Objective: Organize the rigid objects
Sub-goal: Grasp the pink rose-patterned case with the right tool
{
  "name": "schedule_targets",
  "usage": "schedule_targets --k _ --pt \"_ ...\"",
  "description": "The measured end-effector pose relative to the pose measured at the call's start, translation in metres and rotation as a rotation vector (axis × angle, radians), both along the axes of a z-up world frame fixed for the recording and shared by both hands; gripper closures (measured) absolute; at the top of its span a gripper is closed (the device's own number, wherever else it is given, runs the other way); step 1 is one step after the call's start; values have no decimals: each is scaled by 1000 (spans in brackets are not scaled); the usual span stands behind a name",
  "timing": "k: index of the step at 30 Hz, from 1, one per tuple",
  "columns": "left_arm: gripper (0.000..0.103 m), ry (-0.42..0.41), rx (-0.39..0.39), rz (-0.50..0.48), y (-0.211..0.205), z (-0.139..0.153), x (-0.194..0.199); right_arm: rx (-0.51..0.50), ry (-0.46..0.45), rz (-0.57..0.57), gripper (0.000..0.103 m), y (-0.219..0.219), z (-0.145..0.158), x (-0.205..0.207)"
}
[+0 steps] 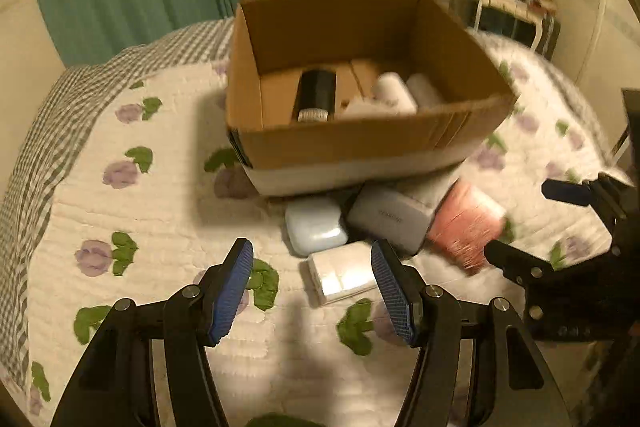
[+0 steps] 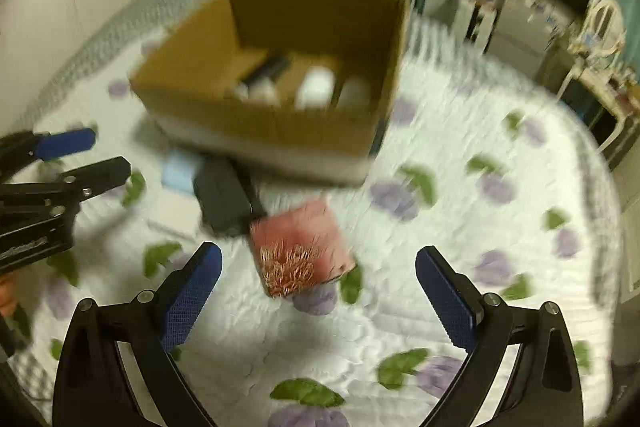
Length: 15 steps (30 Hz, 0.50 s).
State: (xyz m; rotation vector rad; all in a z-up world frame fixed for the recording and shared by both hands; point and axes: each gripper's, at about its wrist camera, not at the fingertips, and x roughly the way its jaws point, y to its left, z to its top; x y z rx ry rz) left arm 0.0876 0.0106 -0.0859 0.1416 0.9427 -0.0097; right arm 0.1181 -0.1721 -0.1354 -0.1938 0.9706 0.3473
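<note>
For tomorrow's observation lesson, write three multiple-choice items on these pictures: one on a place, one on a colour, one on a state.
1. Where does the pink box lie?
A. inside the cardboard box
B. on the quilt, in front of the cardboard box
C. between the left gripper's fingers

2. What colour are the pads on the fingers?
A. blue
B. red
C. yellow

3. How is the right gripper?
A. shut on the pink box
B. shut, empty
C. open

Key: B, it rests on the quilt outside the cardboard box; A, the pads show blue; C, its fingers stand wide apart, holding nothing.

Both wrist views look down close over the bed (image 1: pixel 120 187), sharing the cardboard box (image 1: pixel 360 143).
</note>
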Motion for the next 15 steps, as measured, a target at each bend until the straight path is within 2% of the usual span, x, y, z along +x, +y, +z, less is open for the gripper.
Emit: schedule_targets --k 2,6,10,13,14,15 --pt "39 23 -1 1 2 -13 5 4 40 18 5 5 -18 9" --pt "39 70 -50 34 9 -33 16 12 74 54 5 13 -36 21" --pt "39 101 -77 33 10 -39 18 -24 85 62 5 22 -47 28" --pt "39 110 -74 26 8 -42 15 -60 73 40 17 22 -50 26" --pt "39 117 -73 23 9 -44 14 -59 61 36 27 21 -48 24" --pt "39 121 -74 19 7 -44 13 -63 49 24 27 18 -45 21"
